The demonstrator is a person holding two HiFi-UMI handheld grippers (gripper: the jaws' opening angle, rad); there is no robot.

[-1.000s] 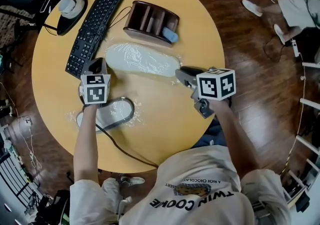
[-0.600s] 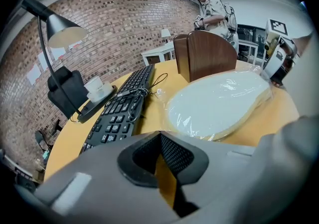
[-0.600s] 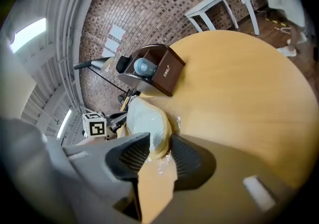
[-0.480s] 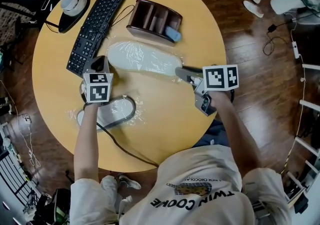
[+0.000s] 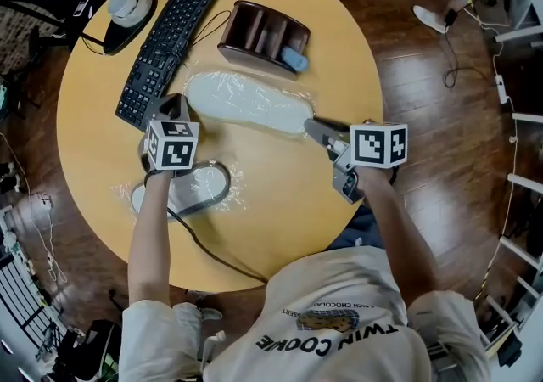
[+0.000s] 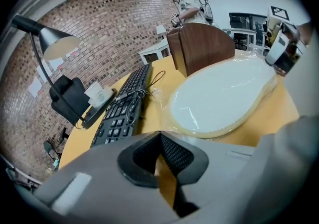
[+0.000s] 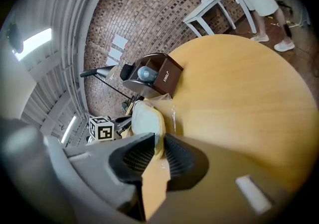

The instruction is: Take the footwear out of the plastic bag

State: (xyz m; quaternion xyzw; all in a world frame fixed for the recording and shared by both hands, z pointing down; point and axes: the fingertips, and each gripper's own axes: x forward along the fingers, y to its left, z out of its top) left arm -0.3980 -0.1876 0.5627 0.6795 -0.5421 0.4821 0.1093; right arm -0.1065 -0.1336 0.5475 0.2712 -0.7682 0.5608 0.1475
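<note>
Round wooden counter (image 5: 280,202): my right tongs (image 5: 310,126) have just closed onto the bagged slipper (image 5: 246,102); left tongs (image 5: 172,103) shut beside it.

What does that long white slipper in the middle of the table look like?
The slipper is long, flat and oval, creamy white on top with a pale yellow edge, and looks soft like foam. It lies flat on the round wooden table, wrapped in a crinkly clear plastic bag, near the brown box. The right tool has just been closing its jaws, and they seem to pinch the slipper's end through the bag.
</note>
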